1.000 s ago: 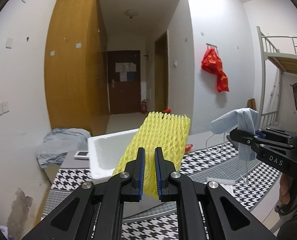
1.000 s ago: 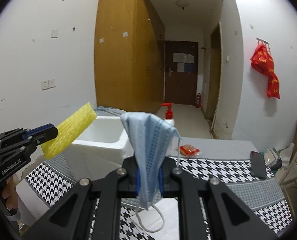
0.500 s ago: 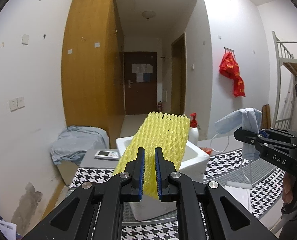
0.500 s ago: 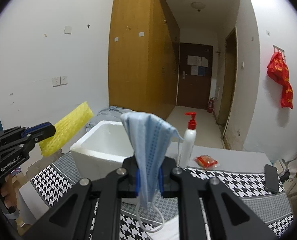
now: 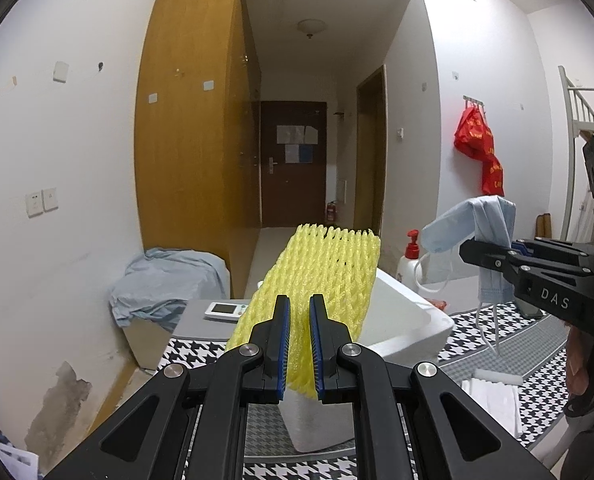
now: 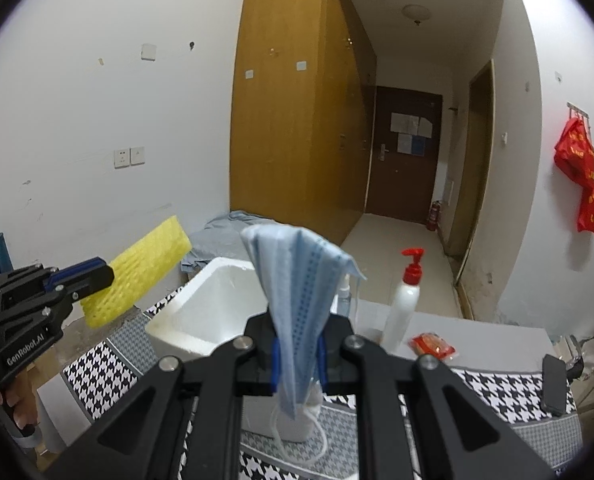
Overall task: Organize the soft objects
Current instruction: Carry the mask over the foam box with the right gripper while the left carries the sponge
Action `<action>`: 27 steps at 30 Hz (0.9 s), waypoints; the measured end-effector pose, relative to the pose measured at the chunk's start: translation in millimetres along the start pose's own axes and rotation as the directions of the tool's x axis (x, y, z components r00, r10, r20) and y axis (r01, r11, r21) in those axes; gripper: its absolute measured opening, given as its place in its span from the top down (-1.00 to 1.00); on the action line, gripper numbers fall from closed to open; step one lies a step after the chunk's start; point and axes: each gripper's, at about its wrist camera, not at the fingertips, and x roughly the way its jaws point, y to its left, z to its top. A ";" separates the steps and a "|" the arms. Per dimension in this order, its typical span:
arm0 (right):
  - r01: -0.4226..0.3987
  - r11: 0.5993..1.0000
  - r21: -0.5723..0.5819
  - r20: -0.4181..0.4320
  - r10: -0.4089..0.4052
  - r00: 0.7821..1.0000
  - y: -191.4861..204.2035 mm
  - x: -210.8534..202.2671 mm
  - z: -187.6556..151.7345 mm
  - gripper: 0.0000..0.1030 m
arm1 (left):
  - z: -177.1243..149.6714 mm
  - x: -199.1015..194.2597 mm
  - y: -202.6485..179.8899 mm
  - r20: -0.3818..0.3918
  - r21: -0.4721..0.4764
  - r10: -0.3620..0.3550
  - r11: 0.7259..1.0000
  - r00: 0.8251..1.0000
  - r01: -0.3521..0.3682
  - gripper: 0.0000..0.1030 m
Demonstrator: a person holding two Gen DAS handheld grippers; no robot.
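Between the left claw's (image 5: 299,344) clamped pads juts yellow foam netting (image 5: 321,272); right claw (image 6: 299,360) pinches a face mask (image 6: 297,276).

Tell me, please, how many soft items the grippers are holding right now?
2: the yellow foam net in the left gripper, the blue face mask in the right gripper. Others may lie unseen inside the white box.

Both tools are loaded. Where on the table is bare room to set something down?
The white foam box looks empty inside. Plain grey tabletop lies free between the red packet and the black phone. It is crowded around the pump bottle and directly under the right tool, where white folded items lie.
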 end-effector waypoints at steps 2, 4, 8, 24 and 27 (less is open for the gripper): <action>-0.006 1.000 -0.004 0.000 0.006 1.000 2.3 4.3 3.3 0.67 | 0.4 1.3 2.3 0.000 -0.001 0.004 1.000 1.000 -0.004 0.79; -0.016 1.000 -0.007 0.000 0.016 1.000 4.5 7.6 5.8 0.67 | -0.5 2.4 3.7 -0.001 -0.004 0.011 1.000 1.000 -0.011 0.79; -0.041 0.999 -0.013 -0.001 0.041 0.999 8.9 13.4 9.6 0.67 | -1.3 5.4 7.8 -0.004 -0.011 0.021 1.000 1.000 -0.021 0.79; -0.076 0.997 -0.028 -0.037 0.075 0.996 21.3 48.9 14.2 0.66 | -5.2 17.1 20.7 -0.026 -0.028 0.045 0.999 0.999 -0.046 0.79; -0.076 0.997 -0.025 -0.051 0.074 0.996 20.8 56.9 12.3 0.66 | -4.8 18.1 20.9 -0.027 -0.032 0.046 0.998 0.999 -0.047 0.79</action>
